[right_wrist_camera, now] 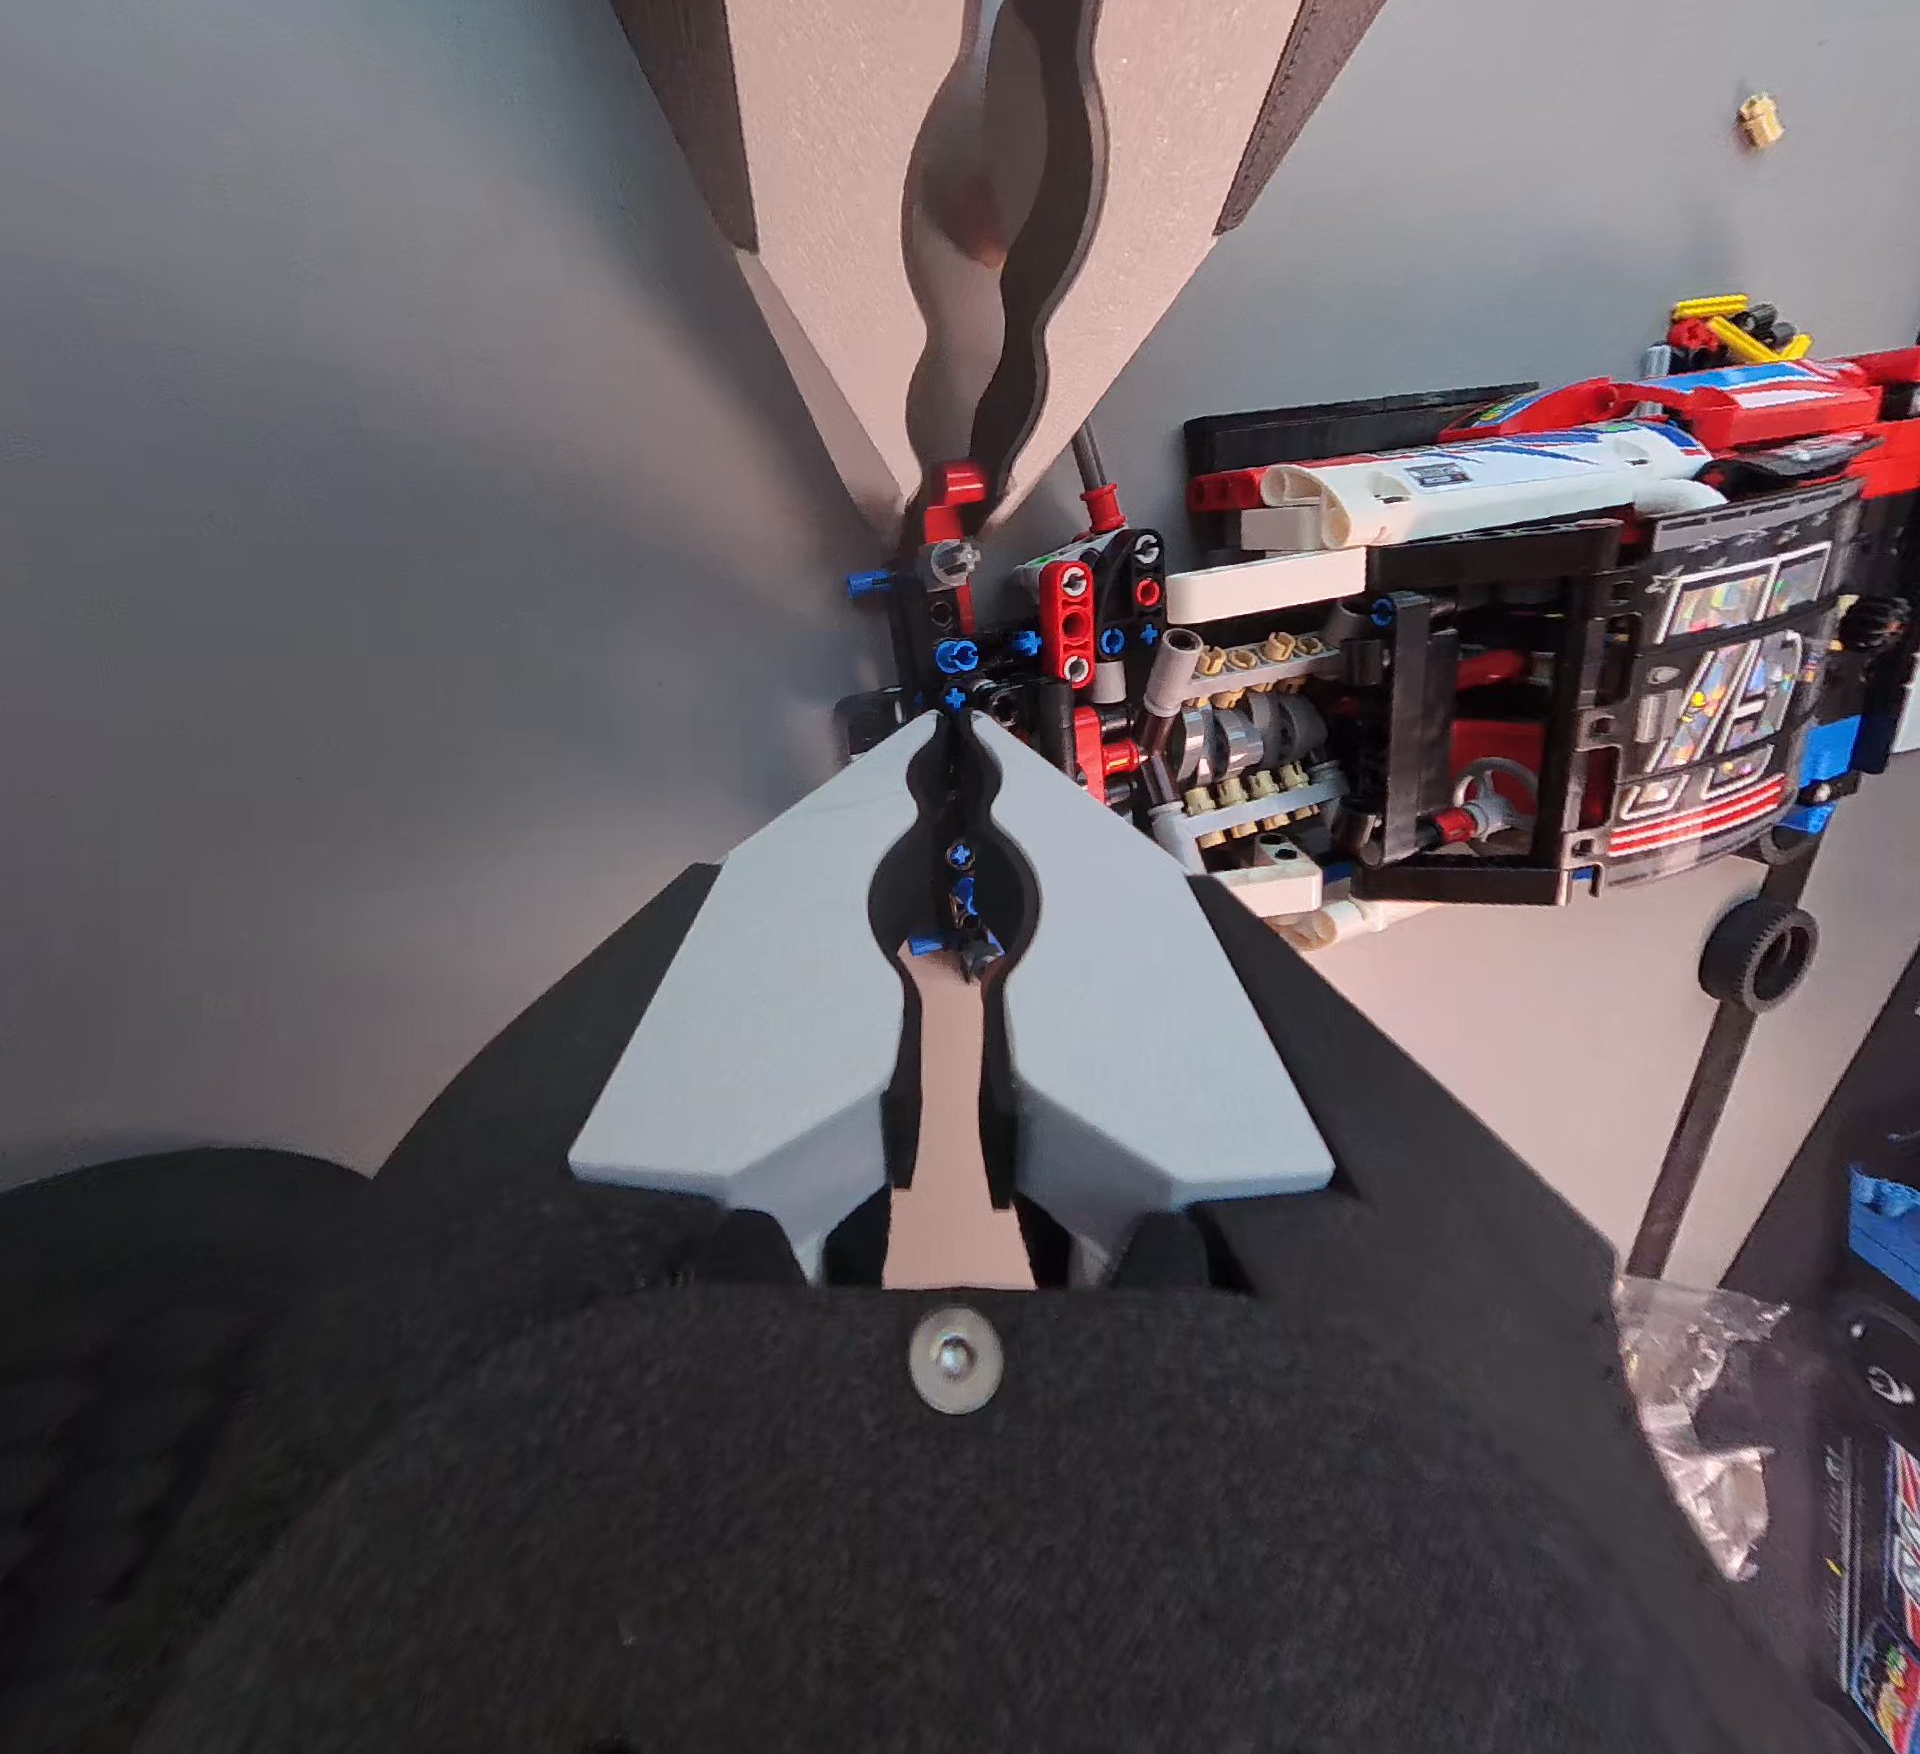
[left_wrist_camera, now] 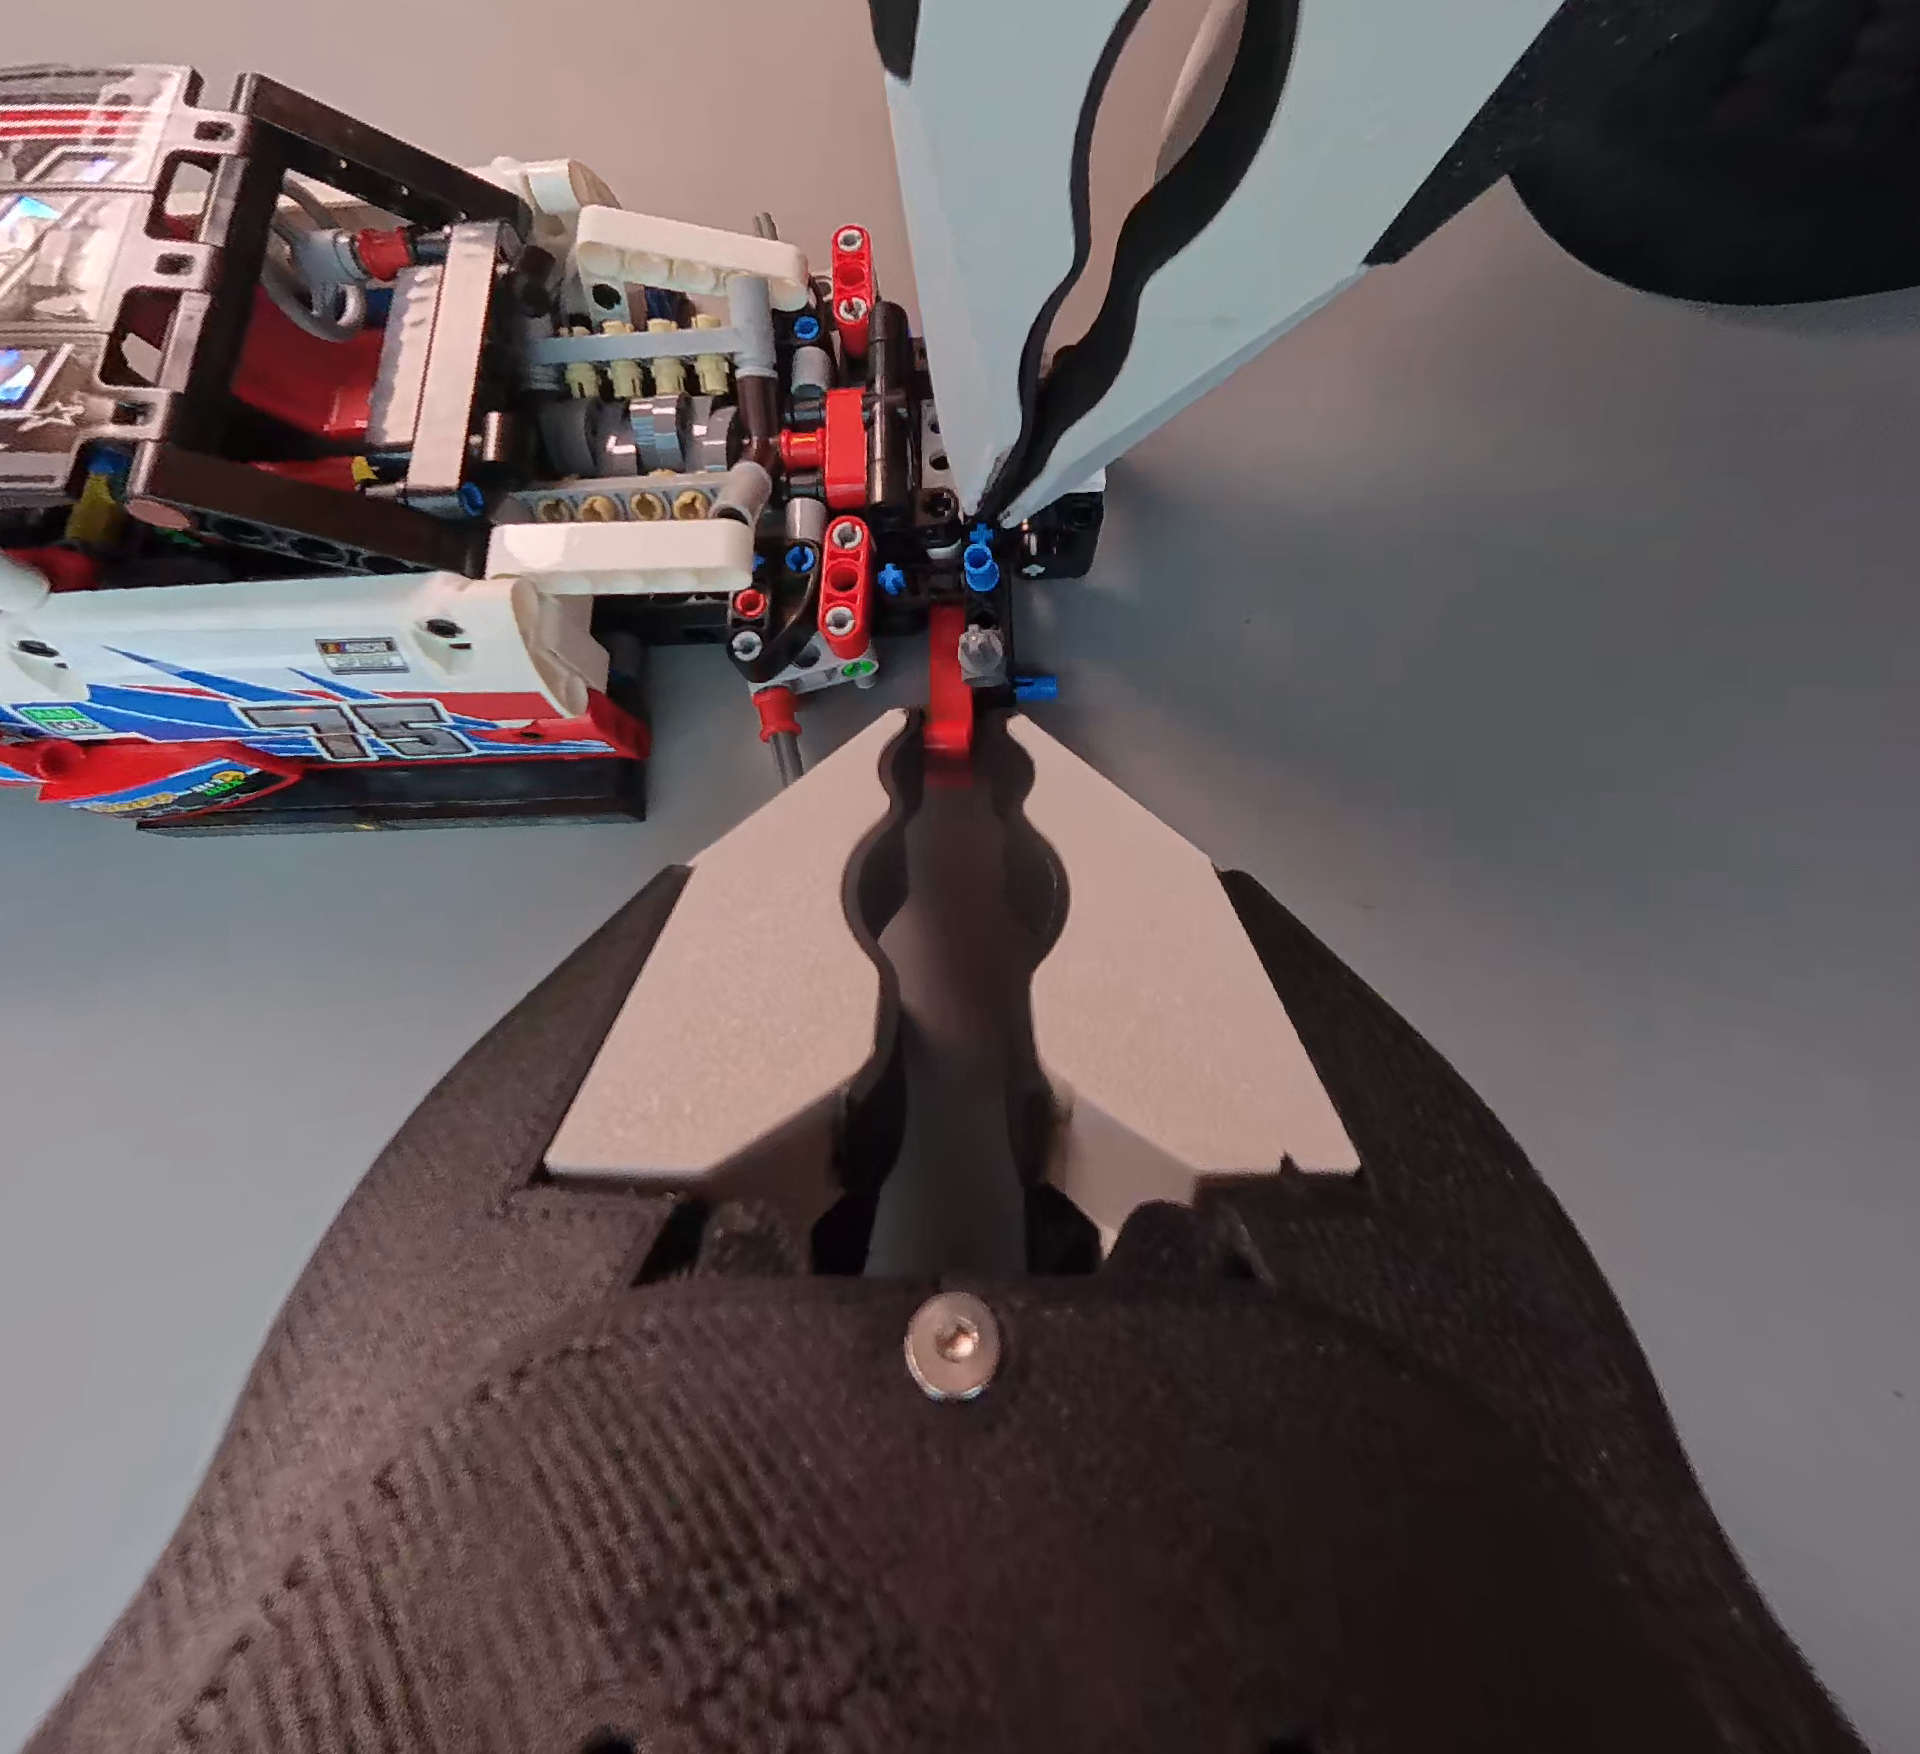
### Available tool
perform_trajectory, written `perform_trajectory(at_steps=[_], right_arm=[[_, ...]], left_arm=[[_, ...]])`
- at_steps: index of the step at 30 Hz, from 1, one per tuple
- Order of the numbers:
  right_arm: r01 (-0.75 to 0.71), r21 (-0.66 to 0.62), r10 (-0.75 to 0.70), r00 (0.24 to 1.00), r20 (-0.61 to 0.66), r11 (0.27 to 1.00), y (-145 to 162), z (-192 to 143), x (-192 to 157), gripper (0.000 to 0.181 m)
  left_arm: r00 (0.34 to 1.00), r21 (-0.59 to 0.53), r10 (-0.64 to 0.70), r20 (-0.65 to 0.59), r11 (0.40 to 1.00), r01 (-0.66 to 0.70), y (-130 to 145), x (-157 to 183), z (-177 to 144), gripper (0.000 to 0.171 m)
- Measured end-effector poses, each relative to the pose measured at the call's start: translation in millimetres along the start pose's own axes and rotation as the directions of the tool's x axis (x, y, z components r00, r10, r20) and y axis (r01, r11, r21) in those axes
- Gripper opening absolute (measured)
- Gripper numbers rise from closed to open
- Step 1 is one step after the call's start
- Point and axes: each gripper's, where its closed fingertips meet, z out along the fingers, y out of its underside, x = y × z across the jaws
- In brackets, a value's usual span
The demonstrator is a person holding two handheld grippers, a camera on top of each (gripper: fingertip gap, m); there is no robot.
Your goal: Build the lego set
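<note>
A partly built lego race car (left_wrist_camera: 436, 478) with white, red and blue panels lies on the grey table; it also shows in the right wrist view (right_wrist_camera: 1455, 665). Its open front frame (left_wrist_camera: 914, 520) points at both grippers. My left gripper (left_wrist_camera: 951, 738) is shut on a red lego piece (left_wrist_camera: 948, 676) that sticks out of the front frame. My right gripper (right_wrist_camera: 954, 717) comes from the opposite side and is shut on the black front frame (right_wrist_camera: 935, 655) beside blue pins. In the left wrist view the right gripper (left_wrist_camera: 992, 515) reaches down from the top.
A small tan lego piece (right_wrist_camera: 1759, 120) lies loose on the table. A black tyre (right_wrist_camera: 1761, 954) lies near the car. A yellow and black sub-assembly (right_wrist_camera: 1730, 328) sits beyond the car. A clear plastic bag (right_wrist_camera: 1704, 1392) and printed sheets (right_wrist_camera: 1881, 1548) lie at the lower right. The tips of both grippers are at nearly the same place.
</note>
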Motion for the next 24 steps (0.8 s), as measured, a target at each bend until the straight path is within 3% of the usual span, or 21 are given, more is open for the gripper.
perform_trajectory(at_steps=[5,8,19,24], right_arm=[[0.048,-0.044,-0.047,0.998,0.032,0.998,2,-4,3,0.0],[0.014,0.011,-0.014,0.996,0.086,1.0,-8,-6,-3,0.001],[0.081,-0.057,-0.077,0.994,0.076,0.995,1,0,0,0.0],[0.077,-0.047,-0.073,0.994,0.081,0.996,1,0,0,0.0]], left_arm=[[1.0,0.025,0.003,0.004,1.0,-0.003,-3,-1,1,0.016],[1.0,0.035,0.003,0.0,0.999,-0.003,-5,0,1,0.016],[0.999,0.066,-0.034,-0.014,0.997,0.035,-12,1,4,0.015],[0.999,0.07,0.033,0.02,0.997,-0.034,-13,1,5,0.014]])
